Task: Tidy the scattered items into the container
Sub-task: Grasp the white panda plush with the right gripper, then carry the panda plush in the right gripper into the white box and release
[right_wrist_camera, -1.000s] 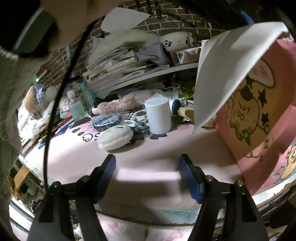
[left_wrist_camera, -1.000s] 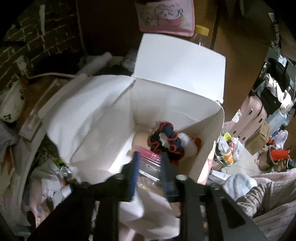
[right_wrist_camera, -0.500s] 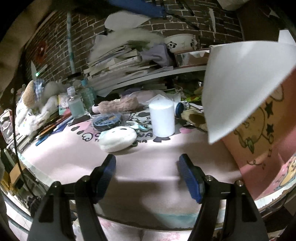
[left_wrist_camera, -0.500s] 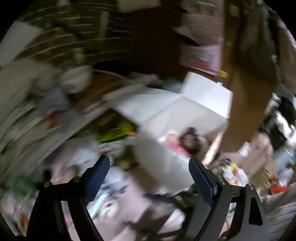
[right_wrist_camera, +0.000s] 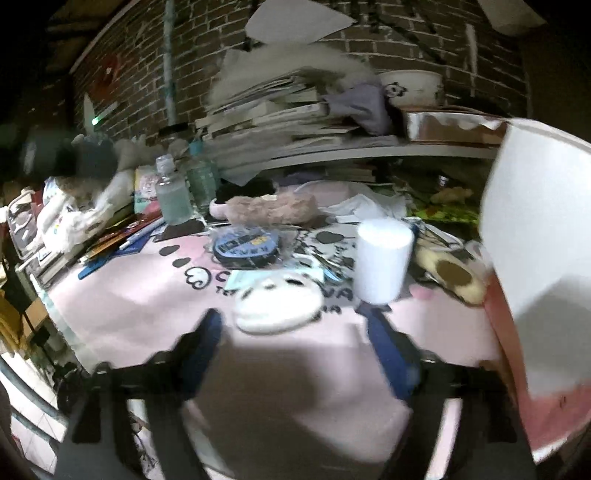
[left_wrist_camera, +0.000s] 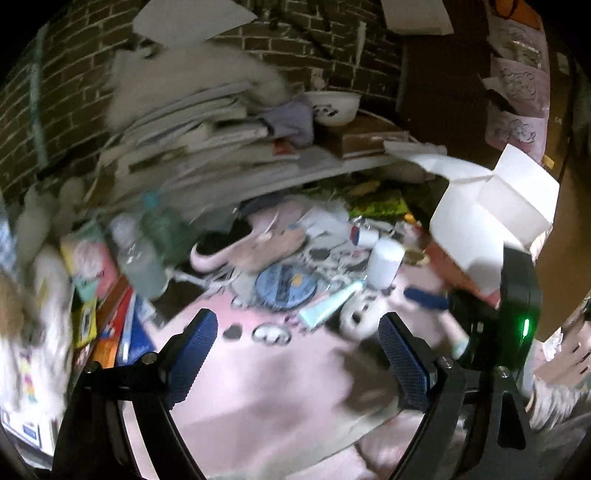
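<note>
Dark brick wall (right_wrist_camera: 388, 44) is running across the back, white paper sheets (right_wrist_camera: 295, 20) hanging on it. White shelf (right_wrist_camera: 369, 151) is sitting along the wall, stacked books (right_wrist_camera: 280, 107) and a panda bowl (right_wrist_camera: 412, 86) resting on it. Pink printed cloth is covering the surface (left_wrist_camera: 266, 391). Brown panel (left_wrist_camera: 569, 258) is standing at right, drawings (left_wrist_camera: 517, 110) pinned above. Light is dim, frames motion-blurred.

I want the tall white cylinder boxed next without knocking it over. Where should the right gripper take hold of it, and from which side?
Grip the white cylinder around its middle, coming in level from the open mat side in front. It stands upright with smooth round walls, so the right gripper, whose jaws are opening with nothing between them, can probably straddle it.
</note>
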